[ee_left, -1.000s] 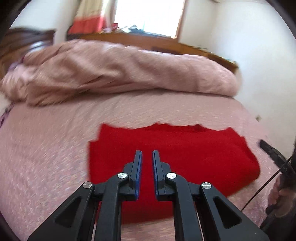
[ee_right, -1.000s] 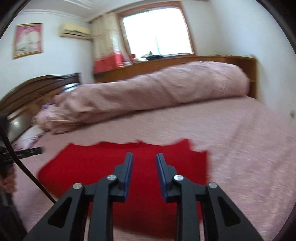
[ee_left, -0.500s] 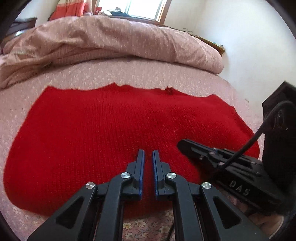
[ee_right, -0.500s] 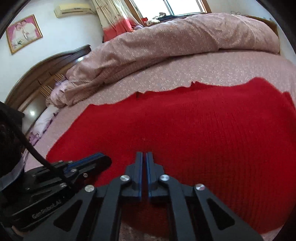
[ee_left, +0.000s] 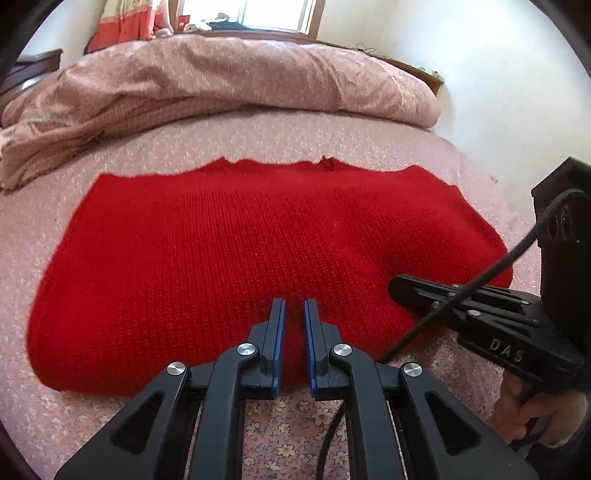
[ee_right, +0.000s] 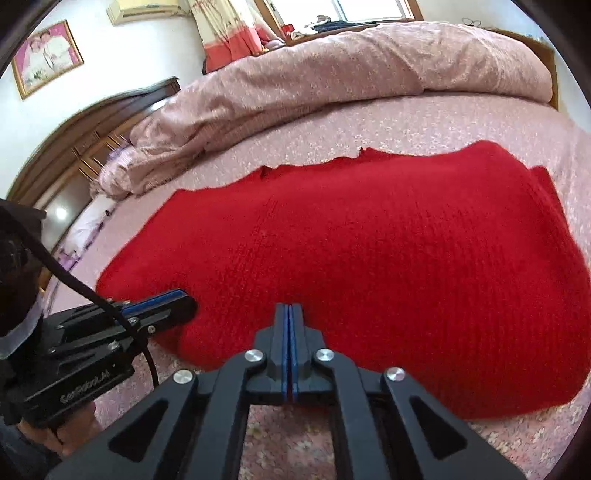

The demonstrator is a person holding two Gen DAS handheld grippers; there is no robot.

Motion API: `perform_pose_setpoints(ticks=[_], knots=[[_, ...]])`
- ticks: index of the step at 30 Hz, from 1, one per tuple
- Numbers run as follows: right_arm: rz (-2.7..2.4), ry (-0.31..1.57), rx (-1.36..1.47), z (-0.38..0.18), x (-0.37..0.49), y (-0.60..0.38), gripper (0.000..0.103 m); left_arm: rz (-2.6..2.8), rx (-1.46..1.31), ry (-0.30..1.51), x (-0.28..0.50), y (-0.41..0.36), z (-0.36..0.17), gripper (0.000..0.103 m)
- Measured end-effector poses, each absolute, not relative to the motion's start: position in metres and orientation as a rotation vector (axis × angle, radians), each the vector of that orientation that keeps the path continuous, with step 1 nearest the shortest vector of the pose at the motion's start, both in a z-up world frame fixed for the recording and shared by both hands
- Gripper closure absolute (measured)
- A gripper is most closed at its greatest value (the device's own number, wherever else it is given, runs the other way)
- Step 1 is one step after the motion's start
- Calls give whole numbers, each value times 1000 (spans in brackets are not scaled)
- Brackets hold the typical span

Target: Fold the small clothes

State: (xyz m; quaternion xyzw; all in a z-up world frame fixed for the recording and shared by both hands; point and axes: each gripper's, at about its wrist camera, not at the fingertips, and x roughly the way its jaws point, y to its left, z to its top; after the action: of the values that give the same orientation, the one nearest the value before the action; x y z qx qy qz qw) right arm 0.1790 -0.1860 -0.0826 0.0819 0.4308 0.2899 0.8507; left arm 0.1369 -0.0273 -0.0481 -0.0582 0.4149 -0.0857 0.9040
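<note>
A home bedroom; bed (ee_right: pixel 443 122) with rumpled quilt (ee_right: pixel 332 70); framed portrait (ee_right: pixel 46 57).

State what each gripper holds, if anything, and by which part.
Nothing can be seen held. The left gripper and right gripper are both shut, tips at the near edge of the red sweater; no fabric is lifted.

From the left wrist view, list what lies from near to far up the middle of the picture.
Left tool → red knit → bedsheet → rolled duvet → window.
</note>
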Motion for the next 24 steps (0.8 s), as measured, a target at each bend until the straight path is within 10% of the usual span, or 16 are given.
perform_pose_setpoints(ticks=[24], knots=[[348,832,118,-87,158,-293,103,138,-40,884,96,70,-62,102]])
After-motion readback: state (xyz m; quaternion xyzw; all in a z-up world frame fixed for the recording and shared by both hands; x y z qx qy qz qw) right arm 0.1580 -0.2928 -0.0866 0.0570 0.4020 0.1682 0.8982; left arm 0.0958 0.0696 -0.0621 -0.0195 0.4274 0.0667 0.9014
